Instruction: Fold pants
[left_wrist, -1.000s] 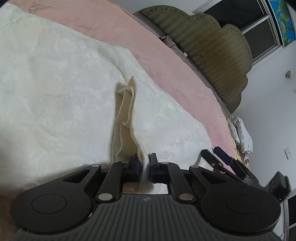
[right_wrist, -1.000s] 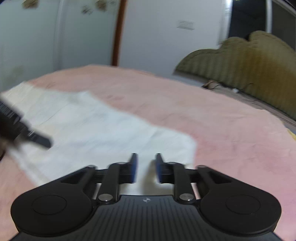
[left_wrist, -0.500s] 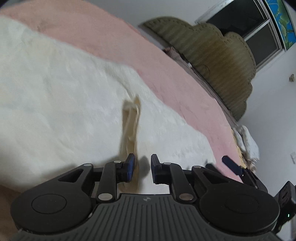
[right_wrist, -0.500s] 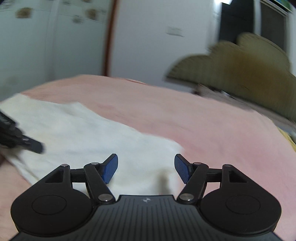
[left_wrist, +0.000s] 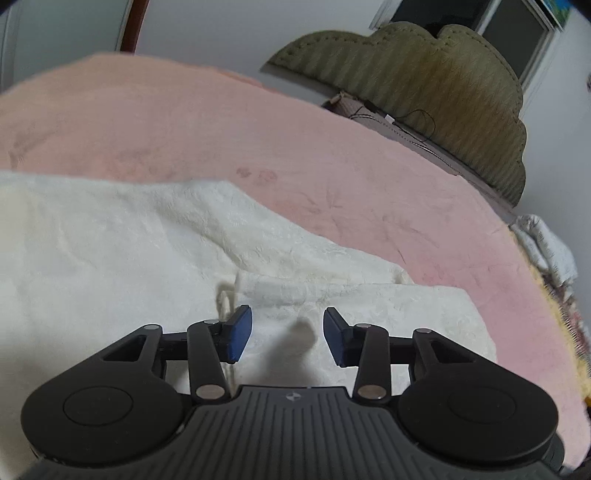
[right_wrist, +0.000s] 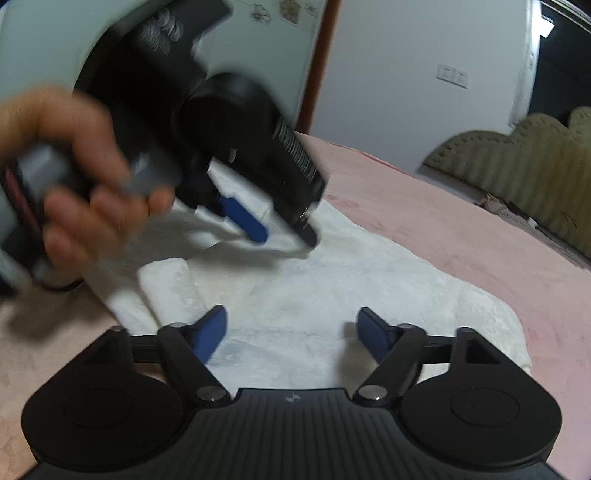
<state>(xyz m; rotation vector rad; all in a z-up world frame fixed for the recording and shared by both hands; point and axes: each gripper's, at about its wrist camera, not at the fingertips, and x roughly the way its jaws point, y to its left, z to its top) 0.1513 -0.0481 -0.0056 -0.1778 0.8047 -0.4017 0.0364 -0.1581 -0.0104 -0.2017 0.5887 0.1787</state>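
- Two grippers hang over cream pants (left_wrist: 155, 258) spread on a pink bed (left_wrist: 332, 166).
- Left gripper (left_wrist: 287, 334): jaws wide apart and holding nothing; the blue pads (left_wrist: 238, 332) sit just above the cloth, and their shadow falls on the fabric between them.
- A thin upright ridge of cloth (left_wrist: 227, 295) stands just beside the left pad; I cannot tell if it touches the pad.
- In the left view the pants fill the near and left part of the bed, with a folded layer at the near right whose edge (left_wrist: 406, 286) runs across toward the right.
- Right gripper (right_wrist: 291, 334): jaws wide apart and empty, above the near end of the pants (right_wrist: 332, 280).
- In the right view the left gripper (right_wrist: 284, 225) shows at far left, blurred, gripped by the left hand (right_wrist: 74, 177), its tips low over the cloth.
- A narrow folded strip (right_wrist: 170, 284) of the pants lies at the near left in that view, beside the right gripper's left pad.
- An olive headboard (left_wrist: 443, 81) rises at the far right of the bed.
- A pale bundle (left_wrist: 546, 247) lies at the bed's right edge.
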